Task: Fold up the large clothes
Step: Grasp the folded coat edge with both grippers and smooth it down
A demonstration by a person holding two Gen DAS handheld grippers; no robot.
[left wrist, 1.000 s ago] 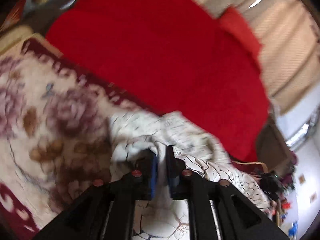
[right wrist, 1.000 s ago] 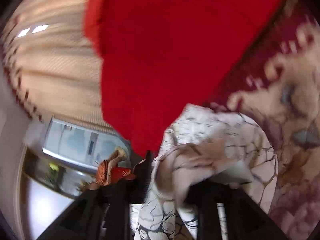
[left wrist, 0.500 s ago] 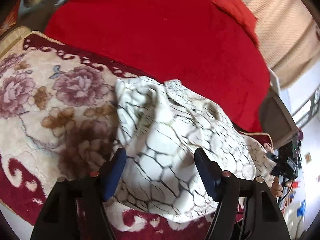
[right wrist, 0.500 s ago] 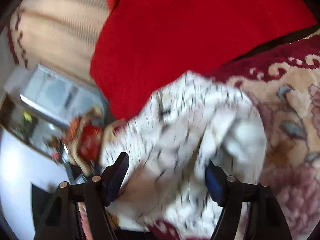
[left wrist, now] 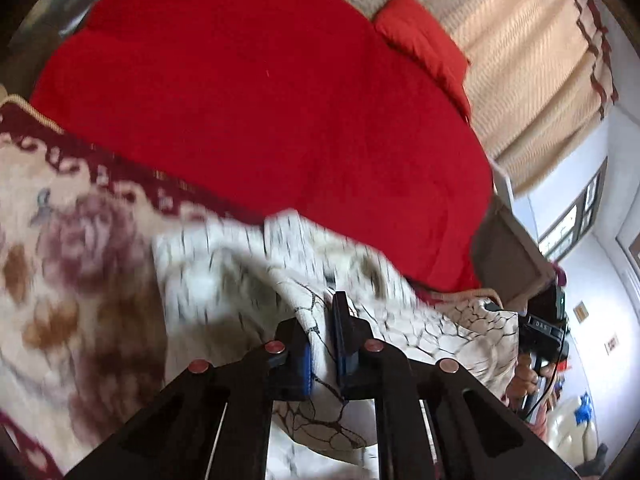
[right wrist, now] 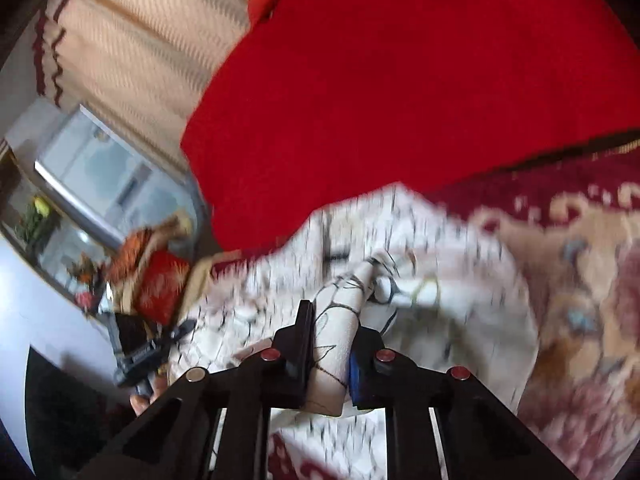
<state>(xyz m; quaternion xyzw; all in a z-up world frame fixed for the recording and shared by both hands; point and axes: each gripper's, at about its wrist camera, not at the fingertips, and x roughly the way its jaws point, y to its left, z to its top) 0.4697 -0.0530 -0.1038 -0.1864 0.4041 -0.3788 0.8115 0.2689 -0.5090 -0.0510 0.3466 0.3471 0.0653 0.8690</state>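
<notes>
1. Your left gripper [left wrist: 323,336] had just closed, clamped on a fold of the white crackle-print garment [left wrist: 432,332].
2. Your right gripper [right wrist: 332,344] had just closed, pinching a bunched roll of it.
3. The garment lay on the floral blanket [left wrist: 60,280], beside the red bedspread [left wrist: 260,100].

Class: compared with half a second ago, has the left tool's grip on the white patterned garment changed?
Yes. The left tool has just closed, pinching the white garment and lifting it off the floral blanket.

Both tools, left [left wrist: 322,344] and right [right wrist: 332,354], apparently just clamped.
</notes>
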